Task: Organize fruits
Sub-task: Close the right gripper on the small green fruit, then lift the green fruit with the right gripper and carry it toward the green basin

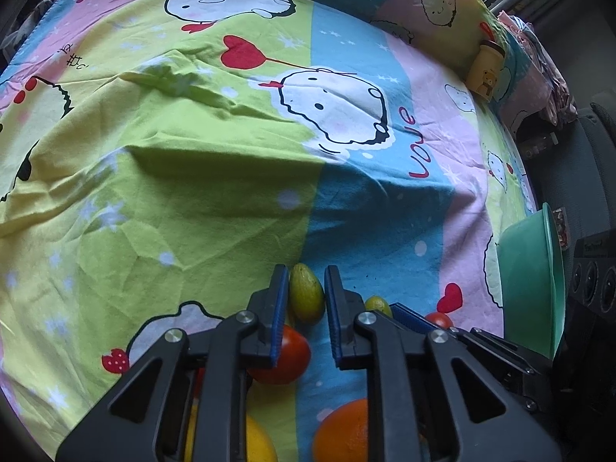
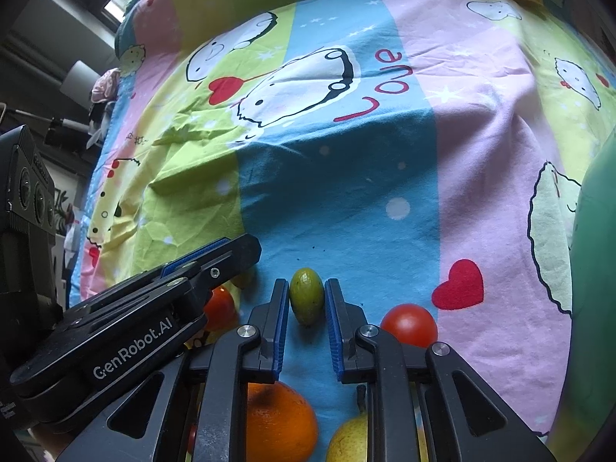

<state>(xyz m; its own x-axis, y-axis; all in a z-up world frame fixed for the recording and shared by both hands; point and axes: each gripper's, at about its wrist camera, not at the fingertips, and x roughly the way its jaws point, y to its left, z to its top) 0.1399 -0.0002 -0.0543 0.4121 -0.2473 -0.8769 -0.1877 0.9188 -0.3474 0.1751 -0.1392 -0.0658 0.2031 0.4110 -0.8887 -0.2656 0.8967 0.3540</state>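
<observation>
Orange [image 1: 340, 431]: nearest the left wrist lens, at 6 o'clock under the gripper frame, on the blue stripe of the bedsheet [image 1: 192, 177].
Left gripper [image 1: 307, 288]: clenched on an elongated green fruit [image 1: 306, 293], blue pads against both its sides.
Red tomato [image 1: 287, 354]: at 7 o'clock of that green fruit, partly behind the left finger.
Right gripper [image 2: 307, 292]: clamped on a small oval green fruit [image 2: 306, 295], pads touching each flank.
Second tomato [image 2: 409, 324]: at 4 o'clock of the oval fruit, on the sheet.
Pear [image 2: 348, 441]: at 6 o'clock in the right wrist view, beside the orange.
Green bowl [image 1: 529, 281]: at 3 o'clock in the left view, at the bed's edge.
Mug [image 1: 486, 67]: far, at 1 o'clock.
</observation>
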